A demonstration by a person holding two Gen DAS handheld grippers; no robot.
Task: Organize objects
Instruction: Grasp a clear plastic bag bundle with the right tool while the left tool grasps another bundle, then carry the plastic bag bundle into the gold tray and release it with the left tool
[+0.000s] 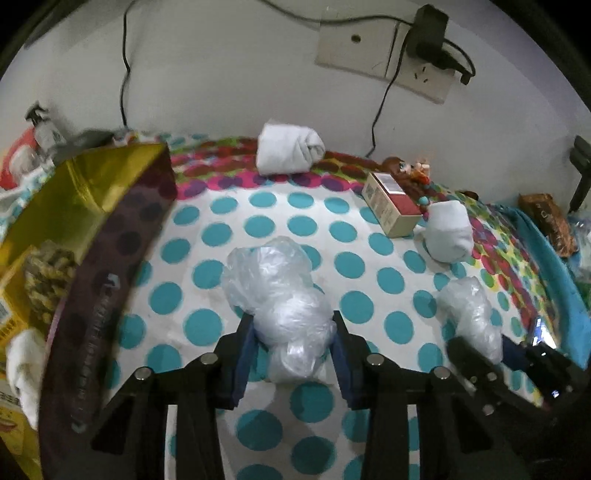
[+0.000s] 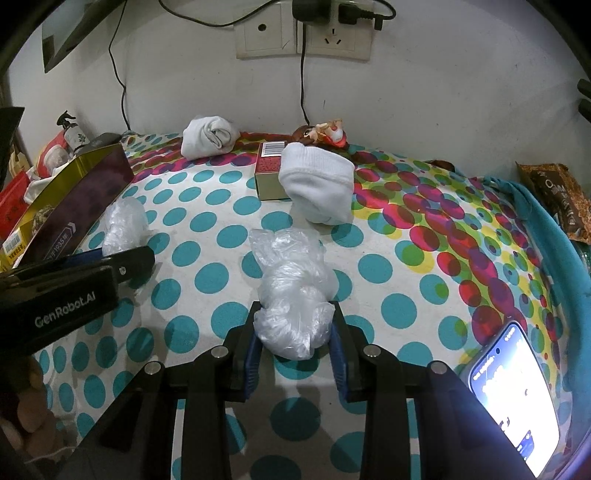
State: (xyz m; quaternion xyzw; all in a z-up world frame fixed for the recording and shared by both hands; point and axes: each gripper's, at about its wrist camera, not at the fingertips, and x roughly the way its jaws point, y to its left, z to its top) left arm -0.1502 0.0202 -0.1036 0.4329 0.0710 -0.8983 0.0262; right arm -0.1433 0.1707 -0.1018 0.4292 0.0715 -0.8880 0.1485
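Observation:
Two crumpled clear plastic bags lie on the dotted cloth. My left gripper [image 1: 293, 343] is shut on one plastic bag [image 1: 280, 291], which also shows in the right wrist view [image 2: 123, 225]. My right gripper [image 2: 295, 332] is shut on the other plastic bag [image 2: 291, 284], seen in the left wrist view [image 1: 471, 310]. A rolled white sock [image 2: 319, 184] sits ahead of the right gripper beside a red and tan box [image 2: 271, 171]. Another rolled white sock [image 1: 288, 149] lies at the far edge.
A dark box with a gold lining [image 1: 92, 229] stands at the left, holding packets and a white sock. A small doll [image 2: 321, 134] lies by the wall. A lit phone [image 2: 513, 387] lies at the right. Cables hang from the wall sockets [image 2: 303, 33].

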